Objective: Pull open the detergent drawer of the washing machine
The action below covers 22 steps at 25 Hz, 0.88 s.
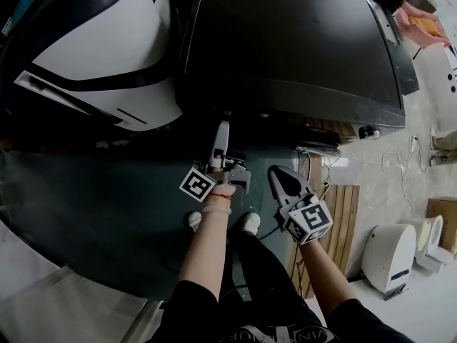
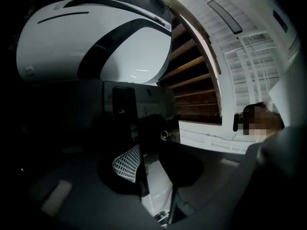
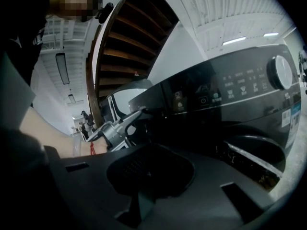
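The dark washing machine (image 1: 285, 48) fills the upper middle of the head view. Its control panel (image 3: 230, 90) with a round dial (image 3: 280, 73) shows in the right gripper view above the door (image 3: 254, 152). My left gripper (image 1: 222, 128) reaches up to the left end of that front, where the drawer front (image 2: 123, 107) is a dark panel. The panel's edge runs down between the jaws of the left gripper (image 2: 151, 164), beside the patterned left pad (image 2: 127, 164). A lit gap separates the edge from the other jaw. My right gripper (image 1: 275, 171) hangs back to the right, shut and empty.
A white rounded machine (image 1: 107, 56) stands directly left of the washer. Wooden slats (image 3: 124, 37) rise behind. To the right are a wooden pallet (image 1: 343, 220), floor cables (image 1: 407, 156) and white fixtures (image 1: 389, 252). The person's shoes (image 1: 250, 222) stand on the dark mat.
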Available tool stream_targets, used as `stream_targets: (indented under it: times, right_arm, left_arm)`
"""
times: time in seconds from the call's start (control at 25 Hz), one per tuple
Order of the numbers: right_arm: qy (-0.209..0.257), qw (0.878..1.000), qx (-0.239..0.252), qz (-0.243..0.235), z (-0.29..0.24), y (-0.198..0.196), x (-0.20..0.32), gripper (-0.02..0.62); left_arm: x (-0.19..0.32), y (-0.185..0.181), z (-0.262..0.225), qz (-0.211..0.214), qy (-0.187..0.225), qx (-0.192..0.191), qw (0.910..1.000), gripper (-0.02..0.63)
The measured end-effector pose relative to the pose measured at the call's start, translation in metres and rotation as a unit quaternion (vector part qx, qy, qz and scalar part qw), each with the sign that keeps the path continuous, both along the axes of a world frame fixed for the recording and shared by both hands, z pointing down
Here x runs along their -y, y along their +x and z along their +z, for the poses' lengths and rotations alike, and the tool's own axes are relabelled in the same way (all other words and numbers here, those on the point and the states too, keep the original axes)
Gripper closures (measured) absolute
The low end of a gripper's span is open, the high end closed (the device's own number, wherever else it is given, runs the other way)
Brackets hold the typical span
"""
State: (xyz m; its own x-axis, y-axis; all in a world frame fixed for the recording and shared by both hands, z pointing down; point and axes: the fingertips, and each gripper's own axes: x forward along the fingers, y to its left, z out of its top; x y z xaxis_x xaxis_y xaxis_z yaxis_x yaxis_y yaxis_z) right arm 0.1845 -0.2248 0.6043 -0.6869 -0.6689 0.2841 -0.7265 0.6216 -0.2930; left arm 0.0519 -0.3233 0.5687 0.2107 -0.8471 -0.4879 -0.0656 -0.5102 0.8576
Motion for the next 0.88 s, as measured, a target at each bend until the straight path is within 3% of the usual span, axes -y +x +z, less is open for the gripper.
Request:
stream_targets:
  times: [0.44, 0.88]
  right_arm:
    - [0.001, 1.0, -0.003, 0.01, 0.001, 0.012, -0.004, 0.583]
    - [0.0, 1.0, 0.006, 0.023, -0.003, -0.005, -0.021, 0.583]
  left_arm:
    - [-0.007, 0.002, 0.001, 0.012, -0.007, -0.004, 0.9999, 0.499]
    - [-0.037, 0.001, 0.003, 0.038, -0.02, 0.007, 0.9991, 0.499]
